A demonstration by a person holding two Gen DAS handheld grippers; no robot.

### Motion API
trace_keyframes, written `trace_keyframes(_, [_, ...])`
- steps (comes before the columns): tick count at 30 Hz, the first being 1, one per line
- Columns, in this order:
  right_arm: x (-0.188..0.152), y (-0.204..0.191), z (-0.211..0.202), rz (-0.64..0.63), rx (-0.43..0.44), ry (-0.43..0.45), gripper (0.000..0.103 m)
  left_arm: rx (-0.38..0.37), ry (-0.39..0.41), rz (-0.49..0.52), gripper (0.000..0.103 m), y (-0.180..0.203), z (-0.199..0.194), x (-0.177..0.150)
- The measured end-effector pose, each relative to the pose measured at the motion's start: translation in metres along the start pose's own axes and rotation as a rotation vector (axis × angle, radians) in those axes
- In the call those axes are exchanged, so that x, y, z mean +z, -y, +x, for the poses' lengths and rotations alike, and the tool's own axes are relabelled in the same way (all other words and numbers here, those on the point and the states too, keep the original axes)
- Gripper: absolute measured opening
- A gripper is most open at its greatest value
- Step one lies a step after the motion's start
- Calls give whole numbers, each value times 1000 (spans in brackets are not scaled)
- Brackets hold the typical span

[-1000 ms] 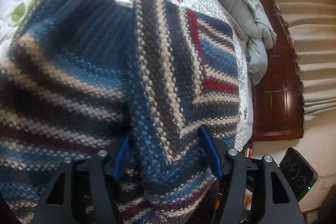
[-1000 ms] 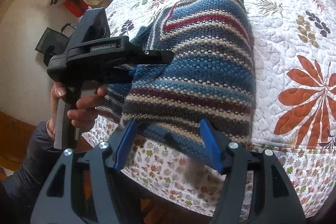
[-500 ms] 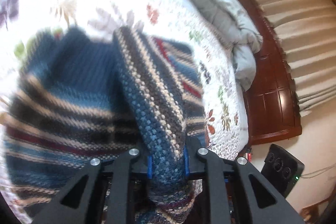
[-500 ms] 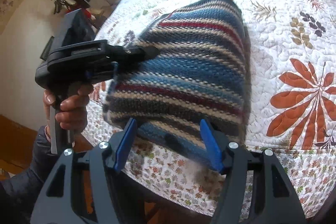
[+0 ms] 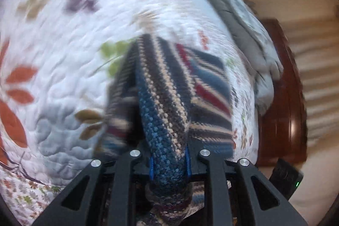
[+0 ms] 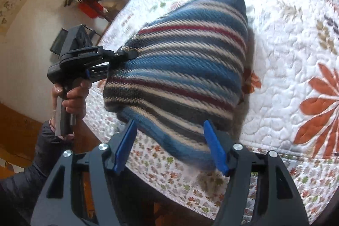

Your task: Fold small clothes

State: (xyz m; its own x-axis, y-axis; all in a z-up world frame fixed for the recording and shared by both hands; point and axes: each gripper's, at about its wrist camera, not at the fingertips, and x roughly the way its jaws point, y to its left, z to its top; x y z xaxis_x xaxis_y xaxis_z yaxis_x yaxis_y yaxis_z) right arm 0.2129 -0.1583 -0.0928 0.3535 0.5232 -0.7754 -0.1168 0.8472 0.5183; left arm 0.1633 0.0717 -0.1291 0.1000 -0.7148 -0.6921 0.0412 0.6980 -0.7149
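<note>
Above the flowery bed (image 6: 296,60), the striped sweater (image 6: 184,69) hangs lifted up. Left tongs (image 5: 168,162) pinch its bunched edge tight. Right tongs (image 6: 171,145) are wide apart, just under the sweater.

Your left tool (image 5: 168,164) has its blue pads almost wholly buried in the knit of the striped sweater (image 5: 169,99); only thin edges show. The sweater's left half and the quilt (image 5: 63,56) smear with motion blur. From the right wrist, the sweater's near hem (image 6: 190,154) is blurred, so contact with your right tool (image 6: 171,145) cannot be judged. The bed's far end and your forearm (image 6: 25,173) are cropped.
</note>
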Motion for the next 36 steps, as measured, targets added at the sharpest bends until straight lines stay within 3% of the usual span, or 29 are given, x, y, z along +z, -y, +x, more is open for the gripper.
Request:
trace_keyframes(2, [-2,2,11,7,-31,-25,66,-2,-3,-29,21,-14,9,1])
trace_keyframes(5, [-4,6,28,-1,-102,-67,66,7,-3,14,22,-12,12,-4])
trace_keyframes(12, [-6,0,29,-11,-149,-72,66,140,37,139,36,30,-21,-20])
trace_keyframes(18, [-9,-12,2,-42,-134,-22,66,288,87,283,42,57,-53,-68])
trace_keyframes(24, [-10,-22,-2,-59,-192,-34,66,366,98,345,42,68,-43,-97])
trace_keyframes(27, [-12,-28,0,-56,-208,-40,66,349,65,333,42,67,-31,-104])
trace_keyframes(31, [-17,-28,4,-48,-209,-52,66,429,67,381,47,66,-19,-108])
trace_keyframes(35, [-20,-30,7,-40,-204,-57,66,428,25,330,44,48,-5,-102])
trace_keyframes(36, [-21,-30,7,-35,-201,-59,66,435,7,316,26,44,-2,-101])
